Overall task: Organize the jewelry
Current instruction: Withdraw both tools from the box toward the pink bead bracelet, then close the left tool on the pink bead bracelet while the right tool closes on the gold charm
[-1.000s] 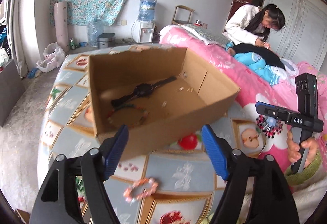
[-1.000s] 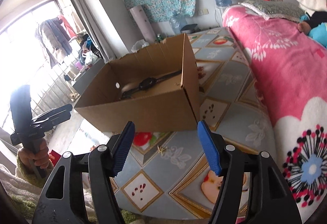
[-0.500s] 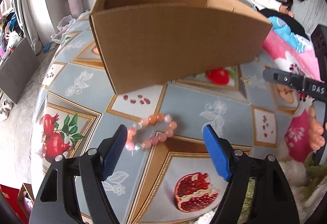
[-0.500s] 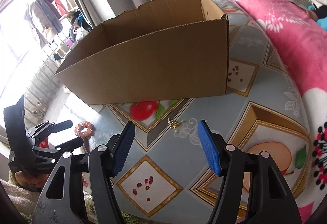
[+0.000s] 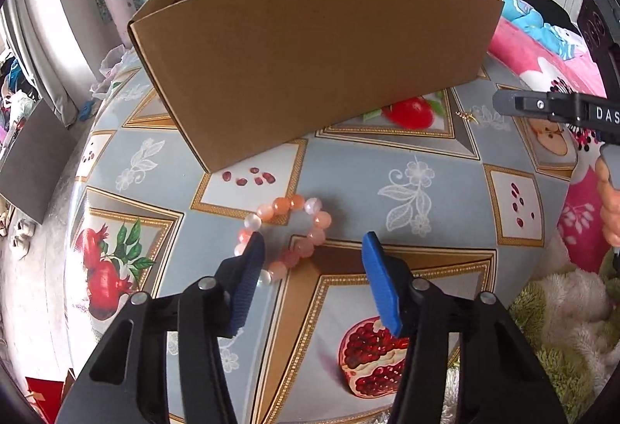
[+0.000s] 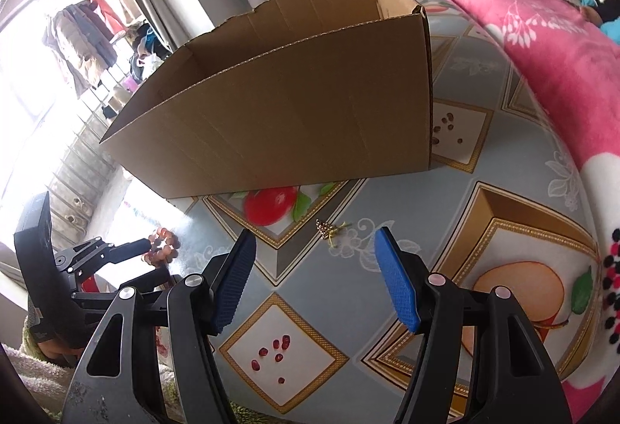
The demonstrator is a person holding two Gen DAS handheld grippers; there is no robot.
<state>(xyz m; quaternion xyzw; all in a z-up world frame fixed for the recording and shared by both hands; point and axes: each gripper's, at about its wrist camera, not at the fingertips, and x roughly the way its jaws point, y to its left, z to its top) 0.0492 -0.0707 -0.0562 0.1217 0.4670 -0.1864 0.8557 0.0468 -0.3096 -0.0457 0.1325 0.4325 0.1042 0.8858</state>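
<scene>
- hovering low over the table [image 5: 426, 168], the left gripper [image 5: 310, 249] has its blue pads wide apart, holding nothing.
- the bracelet [image 5: 286, 234], a loop of pink and white beads, lies flat on the patterned cloth between the near edge and the box [image 5: 310, 56]; its longer axis runs from the near left, by the left pad [image 5: 246, 280], toward the far right.
- the near-left beads sit partly hidden behind that left pad; whether pad and beads touch cannot be told. the right pad stands clear of the loop.
- in the right wrist view the bracelet [image 6: 164, 244] shows just at the tips of the left gripper [image 6: 151, 257], near the table's left edge.
- the right gripper [image 6: 316, 261] is also wide open and empty, aimed at a small gold trinket [image 6: 329, 228] lying on the cloth just in front of the box [image 6: 290, 106], near a printed red fruit.
- the trinket [image 5: 467, 114] is too small to name; its thin stem points to the right.
- the box stands open-topped in the middle of the table, long side facing the near edge.
- a pink blanket [image 6: 542, 48] borders the table's right edge.
</scene>
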